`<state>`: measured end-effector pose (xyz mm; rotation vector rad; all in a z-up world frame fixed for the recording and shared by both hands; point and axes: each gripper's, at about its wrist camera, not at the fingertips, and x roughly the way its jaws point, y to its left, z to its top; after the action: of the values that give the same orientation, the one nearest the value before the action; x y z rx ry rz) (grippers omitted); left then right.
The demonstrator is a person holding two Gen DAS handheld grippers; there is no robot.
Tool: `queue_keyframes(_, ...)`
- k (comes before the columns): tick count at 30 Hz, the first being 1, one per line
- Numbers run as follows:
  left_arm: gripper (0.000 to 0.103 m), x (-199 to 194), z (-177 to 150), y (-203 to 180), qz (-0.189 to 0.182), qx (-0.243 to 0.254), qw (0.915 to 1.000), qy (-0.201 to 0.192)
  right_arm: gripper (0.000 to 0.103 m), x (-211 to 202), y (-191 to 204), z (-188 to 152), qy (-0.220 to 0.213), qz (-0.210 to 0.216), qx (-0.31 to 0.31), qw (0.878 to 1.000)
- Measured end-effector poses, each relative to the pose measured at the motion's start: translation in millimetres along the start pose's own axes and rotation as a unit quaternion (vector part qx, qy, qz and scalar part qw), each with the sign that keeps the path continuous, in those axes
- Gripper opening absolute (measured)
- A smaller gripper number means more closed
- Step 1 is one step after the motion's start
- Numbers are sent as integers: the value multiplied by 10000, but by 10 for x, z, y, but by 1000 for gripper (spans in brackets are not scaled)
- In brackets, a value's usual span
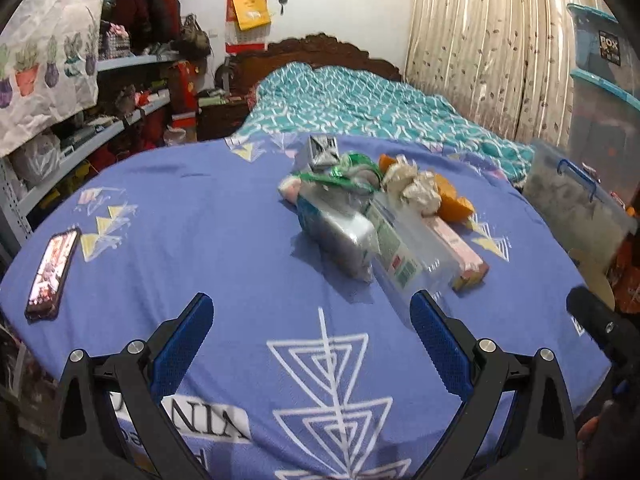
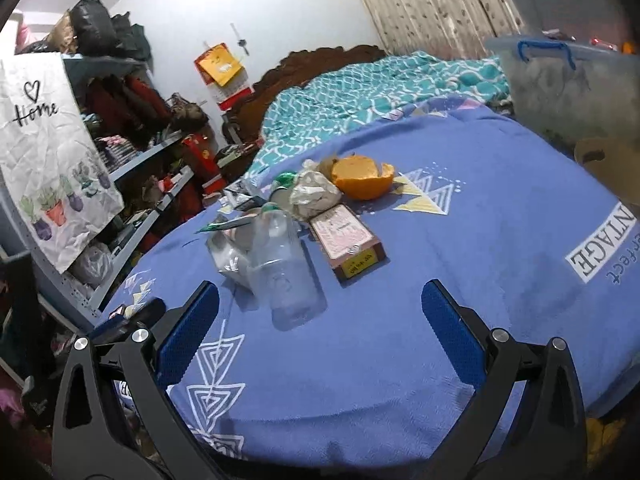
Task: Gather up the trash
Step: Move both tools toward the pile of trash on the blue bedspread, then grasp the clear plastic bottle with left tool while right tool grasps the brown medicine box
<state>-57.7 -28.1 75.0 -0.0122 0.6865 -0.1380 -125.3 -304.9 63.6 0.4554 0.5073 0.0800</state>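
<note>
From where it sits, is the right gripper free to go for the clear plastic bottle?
Probably yes. The right gripper is open, and the clear plastic bottle lies just ahead on the blue cloth, base toward the fingers, nothing between them.

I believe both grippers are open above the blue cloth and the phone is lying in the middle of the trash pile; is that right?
Not quite. The phone lies alone near the cloth's left edge, well apart from the trash pile, as the left wrist view shows. The left gripper and right gripper are indeed open above the blue cloth.
</note>
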Motion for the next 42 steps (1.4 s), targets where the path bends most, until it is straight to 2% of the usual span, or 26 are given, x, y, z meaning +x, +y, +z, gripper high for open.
queue_keyframes(3, 94, 16, -45, -28, -110, 45, 9999, 108, 100, 7, 25, -11, 35, 103, -45, 9999)
queue_keyframes(7, 94, -28, -66, -27, -207, 8, 9998, 31, 100, -8, 40, 0, -2, 123, -39, 9999)
queue_keyframes(12, 94, -32, -37, 29, -100, -135, 9999, -18, 100, 2, 26, 4, 23, 106, 12, 9999)
queue_keyframes(17, 94, 20, 81, 228, 78, -392, 9992, -43, 100, 25, -85, 73, 2, -208, 85, 9997)
queue_keyframes(19, 94, 121, 164, 368, 39, -612, 9981, 111, 99, 43, -101, 112, 5, -264, -83, 9996)
queue_keyframes(21, 94, 240, 216, 464, -78, -812, 9961, 327, 90, 91, -111, 144, 46, -304, -330, 9990)
queue_keyframes(23, 94, 371, 260, 484, -231, -895, 9943, 539, 71, 182, -151, 169, 163, -328, -516, 9980)
queue_keyframes(25, 94, 469, 291, 407, -392, -816, 9937, 656, 61, 304, -215, 193, 298, -374, -629, 9969)
queue_keyframes(27, 94, 557, 324, 293, -542, -690, 9932, 762, 58, 431, -277, 233, 469, -397, -665, 9959)
queue_keyframes(31, 94, 656, 412, 53, -781, -552, 9921, 817, 59, 699, -268, 308, 728, -411, -1000, 9915)
queue_keyframes(33, 94, 685, 439, -96, -945, -430, 9910, 847, 67, 844, -274, 343, 820, -475, -1132, 9890)
queue_keyframes(35, 90, 724, 449, -273, -1085, -227, 9897, 909, 79, 1051, -291, 392, 1029, -477, -1214, 9861)
queue_keyframes(39, 84, 778, 457, -518, -1269, -17, 9873, 956, 84, 1416, -242, 400, 1392, -594, -1570, 9759)
queue_keyframes(42, 84, 853, 490, -686, -1228, 157, 9881, 909, 84, 1663, -245, 341, 1800, -574, -1783, 9657)
